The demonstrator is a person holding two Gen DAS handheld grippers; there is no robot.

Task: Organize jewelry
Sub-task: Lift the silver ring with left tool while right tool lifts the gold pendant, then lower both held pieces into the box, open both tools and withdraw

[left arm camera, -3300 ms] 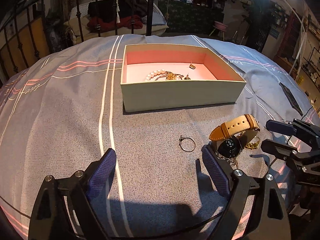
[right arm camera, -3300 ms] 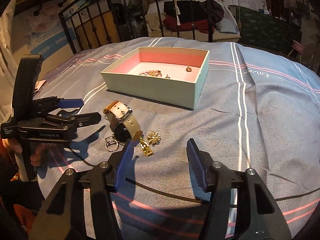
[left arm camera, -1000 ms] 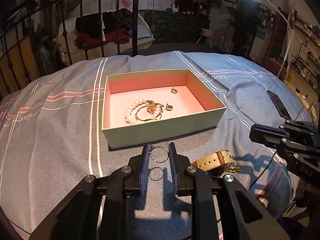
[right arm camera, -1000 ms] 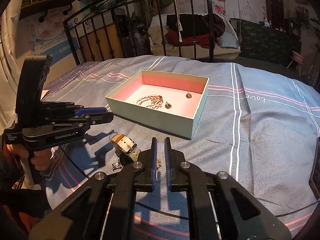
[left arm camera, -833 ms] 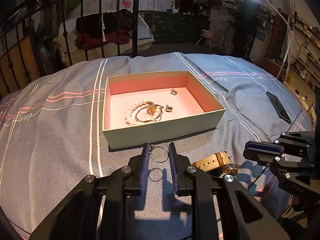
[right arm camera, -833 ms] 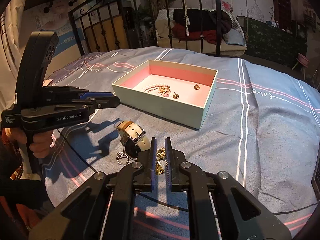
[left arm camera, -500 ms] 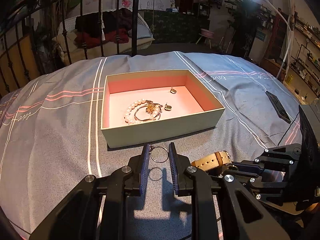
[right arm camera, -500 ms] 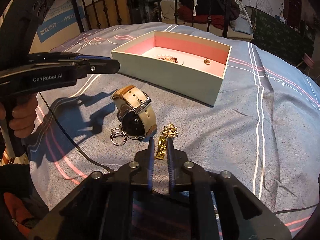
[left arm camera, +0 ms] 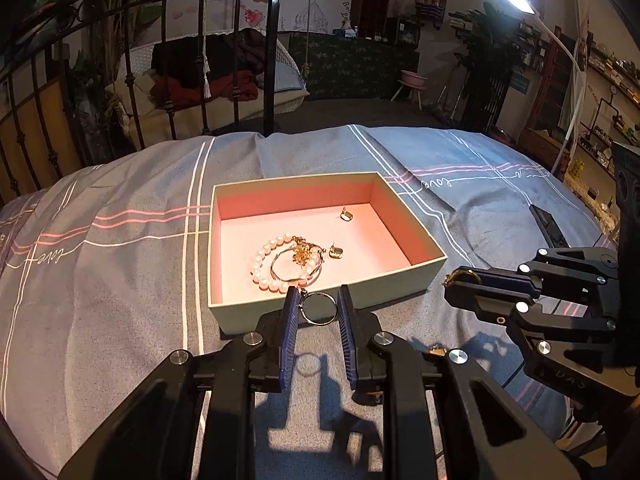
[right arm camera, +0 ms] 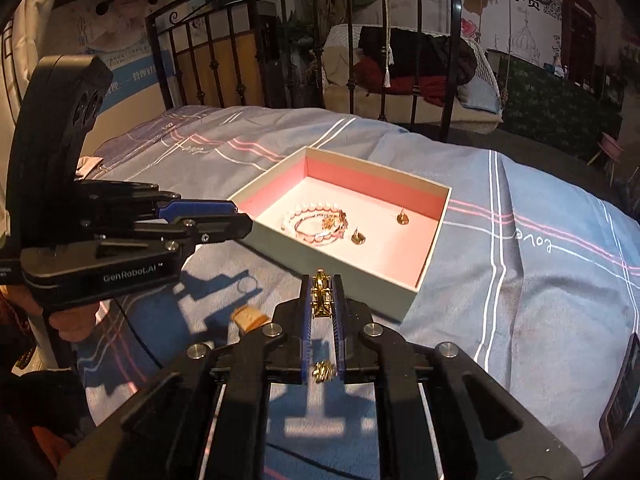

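Observation:
An open box with a pink inside lies on the bed; it shows too in the right wrist view. It holds a pearl bracelet, a gold bangle and small gold pieces. My left gripper is shut on a silver ring, held above the bed just short of the box's near wall. My right gripper is shut on a gold ornament, held above the bed near the box's near corner. It also shows at the right of the left wrist view.
A tan watch strap lies on the grey striped bedspread, mostly hidden behind my right gripper. A dark phone lies at the right. A black iron bedstead stands behind the box.
My right gripper dipped to the bed, closed on the gold ornament and lifted it toward the box. My left gripper keeps the silver ring near the box's front wall.

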